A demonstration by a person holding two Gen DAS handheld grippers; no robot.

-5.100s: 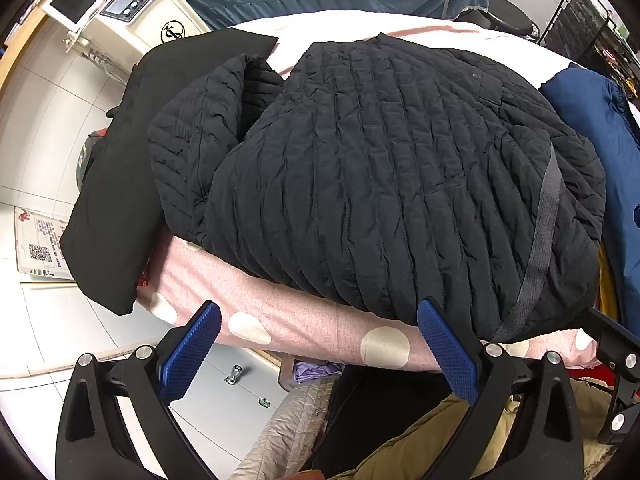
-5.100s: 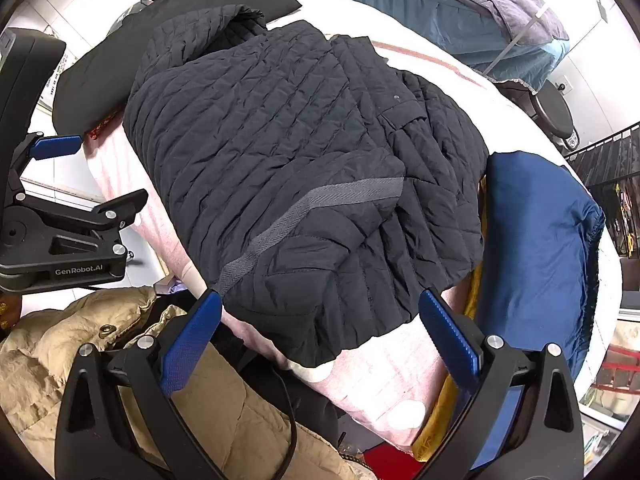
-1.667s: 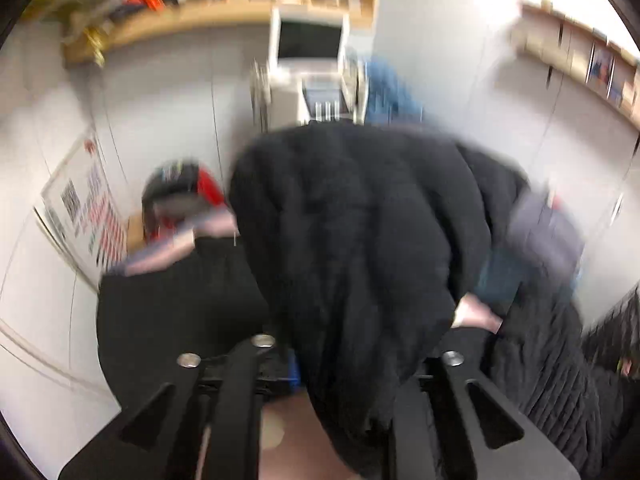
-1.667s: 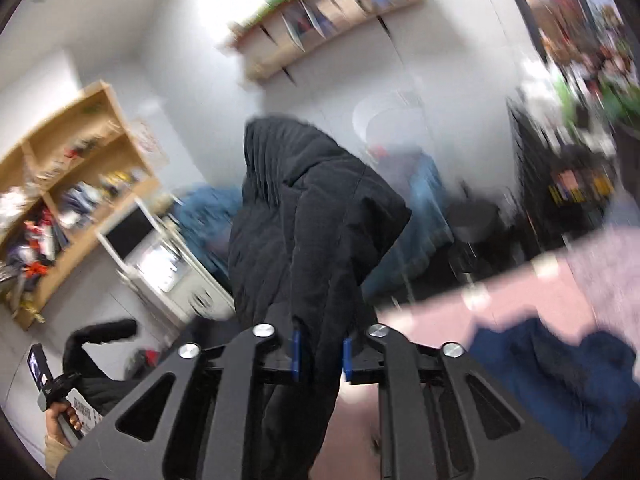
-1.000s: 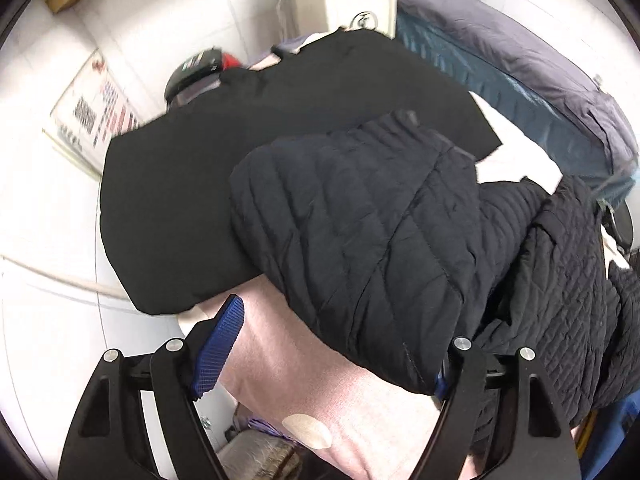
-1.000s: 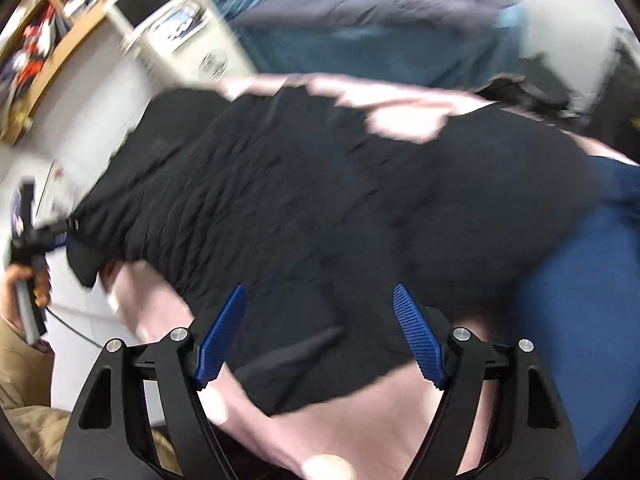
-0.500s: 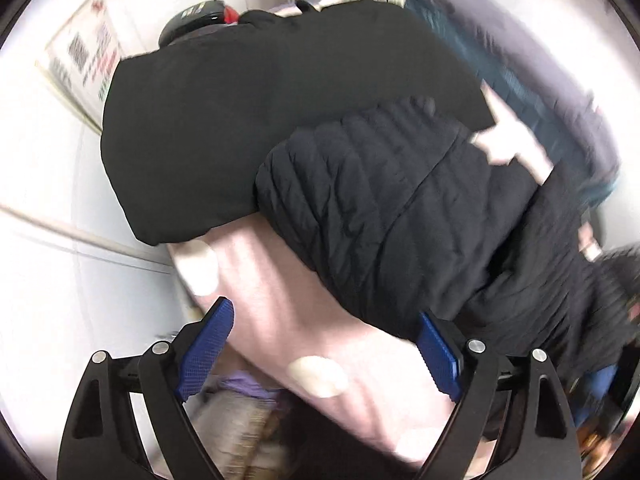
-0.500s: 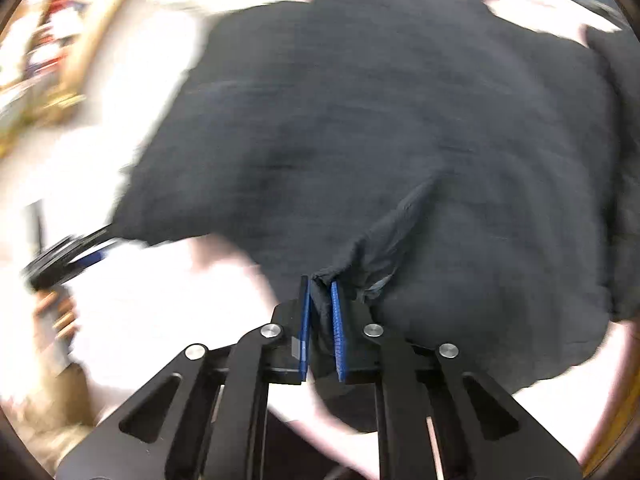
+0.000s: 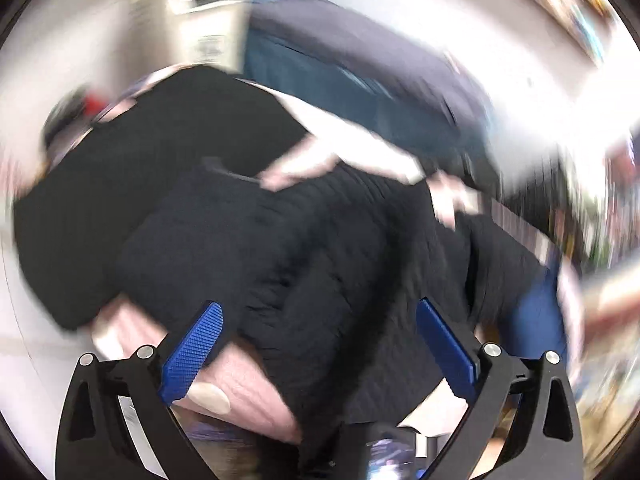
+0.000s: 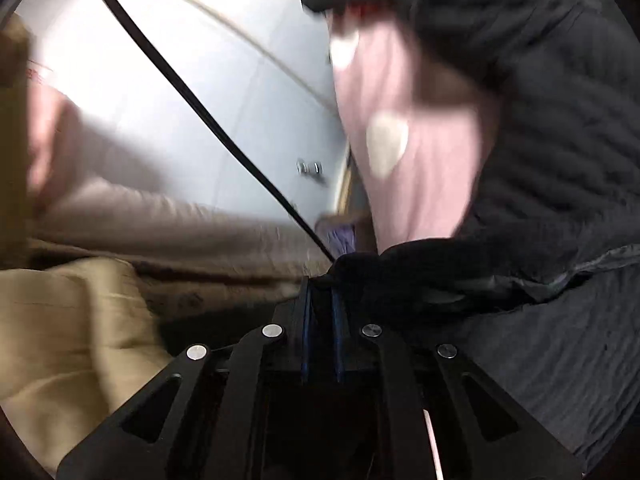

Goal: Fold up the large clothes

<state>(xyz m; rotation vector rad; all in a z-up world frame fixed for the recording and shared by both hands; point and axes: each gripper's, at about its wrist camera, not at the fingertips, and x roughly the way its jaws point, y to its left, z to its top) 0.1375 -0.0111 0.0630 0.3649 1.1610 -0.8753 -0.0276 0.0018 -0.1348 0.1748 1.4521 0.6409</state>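
Progress: early. The black quilted jacket (image 9: 320, 248) lies bunched and unflattened on the pink dotted cover (image 9: 244, 392) of the bench; no finished fold is visible, so in my judgement spreading and all folds remain.

Left claw (image 9: 316, 344): blue pads spread wide, empty, hovering over the jacket's near edge. Right claw (image 10: 321, 320): pads pressed together, pinching a dark edge of the jacket.

Left wrist view, heavily blurred, alone shows a second black garment (image 9: 140, 168) beside the jacket. Right wrist view alone shows the pinch, a tan garment (image 10: 68, 320) and a black cable (image 10: 208, 120).
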